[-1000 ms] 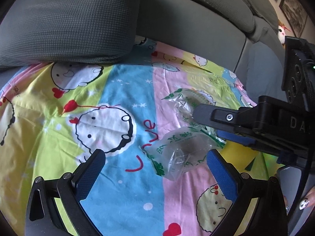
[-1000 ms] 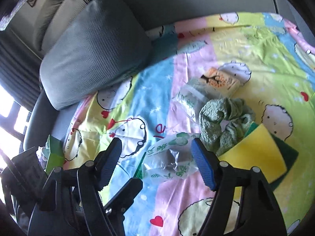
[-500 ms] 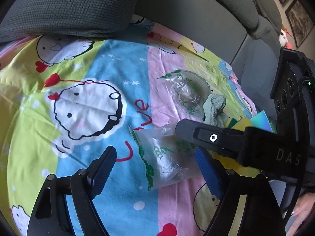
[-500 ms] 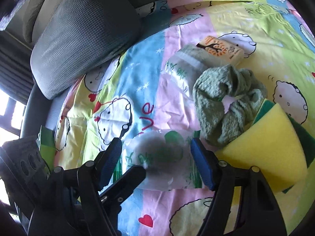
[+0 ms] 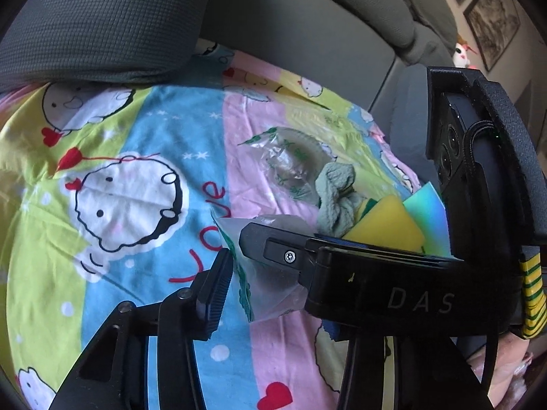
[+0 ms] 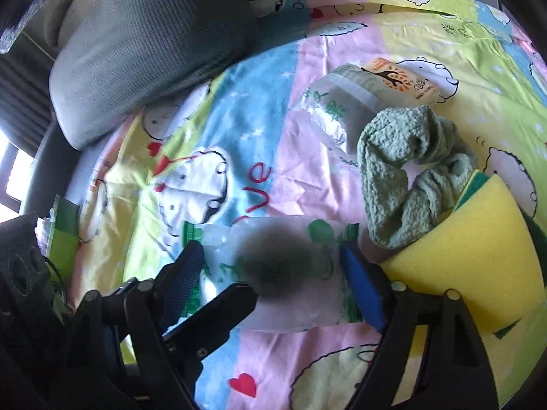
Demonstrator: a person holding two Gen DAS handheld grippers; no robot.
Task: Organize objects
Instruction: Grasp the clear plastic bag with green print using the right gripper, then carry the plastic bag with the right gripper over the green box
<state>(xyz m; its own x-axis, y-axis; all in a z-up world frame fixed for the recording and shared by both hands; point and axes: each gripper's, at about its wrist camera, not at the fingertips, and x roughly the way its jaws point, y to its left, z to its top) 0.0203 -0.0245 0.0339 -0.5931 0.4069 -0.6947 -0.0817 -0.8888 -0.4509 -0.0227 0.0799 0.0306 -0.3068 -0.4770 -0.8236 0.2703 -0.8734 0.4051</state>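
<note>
The clear plastic bag (image 6: 273,273) lies between both tongs: left tongs (image 5: 263,273) are closing around it, right tongs (image 6: 273,273) are opening.

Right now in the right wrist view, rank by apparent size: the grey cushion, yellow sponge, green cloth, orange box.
1. Grey cushion
2. Yellow sponge and green cloth: too alike to rank, and the sponge sits nearer the camera
3. Orange box

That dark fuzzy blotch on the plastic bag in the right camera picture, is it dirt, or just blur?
Right wrist view: the blotch looks like soft shadow or something dark inside the clear plastic bag, not lens blur, since the green towel nearby is sharp. Left wrist view: it shows as a faint grey patch; edges bend from the fisheye.
</note>
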